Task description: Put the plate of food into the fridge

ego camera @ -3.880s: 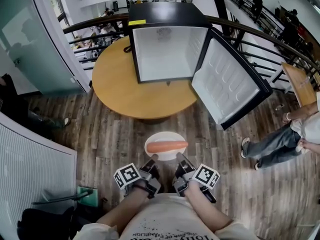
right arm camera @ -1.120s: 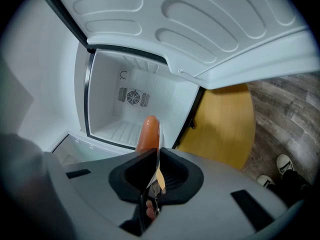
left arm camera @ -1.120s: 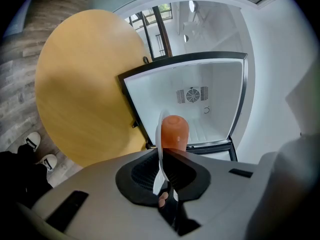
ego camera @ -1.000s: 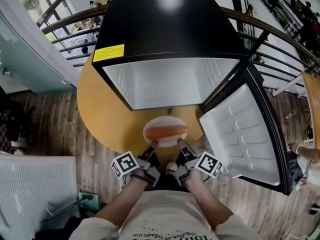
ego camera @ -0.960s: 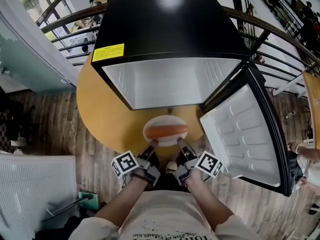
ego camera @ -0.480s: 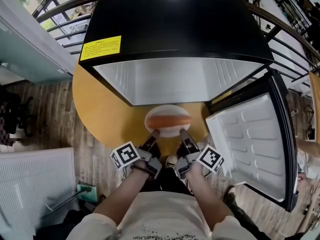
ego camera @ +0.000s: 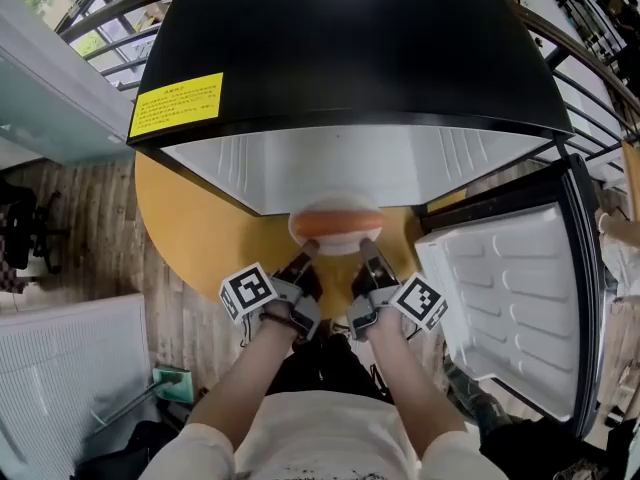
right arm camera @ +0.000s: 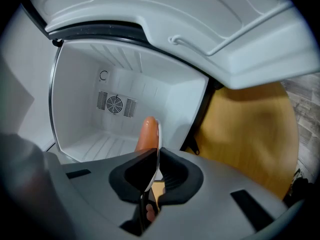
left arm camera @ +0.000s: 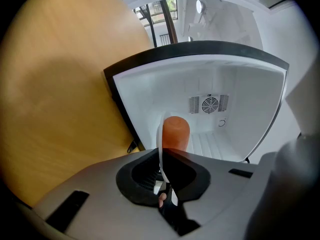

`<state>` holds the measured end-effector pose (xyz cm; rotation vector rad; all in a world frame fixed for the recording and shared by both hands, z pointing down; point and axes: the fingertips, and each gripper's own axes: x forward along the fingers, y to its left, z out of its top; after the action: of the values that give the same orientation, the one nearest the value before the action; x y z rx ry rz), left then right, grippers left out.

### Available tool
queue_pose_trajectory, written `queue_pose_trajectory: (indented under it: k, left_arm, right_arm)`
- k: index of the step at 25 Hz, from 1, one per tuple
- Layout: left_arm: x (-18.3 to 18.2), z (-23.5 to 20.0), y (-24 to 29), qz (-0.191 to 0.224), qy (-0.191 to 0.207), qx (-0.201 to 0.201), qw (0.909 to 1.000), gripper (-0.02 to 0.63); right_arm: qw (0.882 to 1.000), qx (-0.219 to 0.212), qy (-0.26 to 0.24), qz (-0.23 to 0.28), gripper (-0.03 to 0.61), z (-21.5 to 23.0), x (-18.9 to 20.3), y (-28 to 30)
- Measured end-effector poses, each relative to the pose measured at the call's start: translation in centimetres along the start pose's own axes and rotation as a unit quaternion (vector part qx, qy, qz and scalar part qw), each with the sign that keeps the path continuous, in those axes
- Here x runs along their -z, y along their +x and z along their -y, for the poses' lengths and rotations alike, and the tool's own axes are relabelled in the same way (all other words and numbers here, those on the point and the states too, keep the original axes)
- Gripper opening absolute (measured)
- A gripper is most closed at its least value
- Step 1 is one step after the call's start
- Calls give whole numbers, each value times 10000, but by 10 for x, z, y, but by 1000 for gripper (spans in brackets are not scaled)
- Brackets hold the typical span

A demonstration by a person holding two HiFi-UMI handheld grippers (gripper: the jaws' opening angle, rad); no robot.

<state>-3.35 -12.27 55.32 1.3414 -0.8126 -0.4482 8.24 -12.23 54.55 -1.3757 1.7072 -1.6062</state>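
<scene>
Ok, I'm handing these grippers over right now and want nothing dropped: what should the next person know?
Left gripper: shut on the plate, at its near rim.
Right gripper: shut on that rim too.
The plate with the food is at the open front of the fridge, above the table; door open on the right.
Done: plate brought to the fridge. Left: slide it in, set it down, let go.

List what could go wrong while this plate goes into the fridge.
1. The left tongs and right tongs grip the plate only by its near rim; it could tilt and the loose sausage roll off.
2. The open door stands close beside the right tongs; it may get bumped.
</scene>
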Motion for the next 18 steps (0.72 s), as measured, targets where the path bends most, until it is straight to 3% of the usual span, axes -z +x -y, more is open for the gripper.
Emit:
queue_pose_trajectory:
  k: [18]
  left_arm:
    - [-47,-12,53,365,-193,-16,9991,35]
  right_arm:
    - [9996,25,145,226,37,14,-28,69]
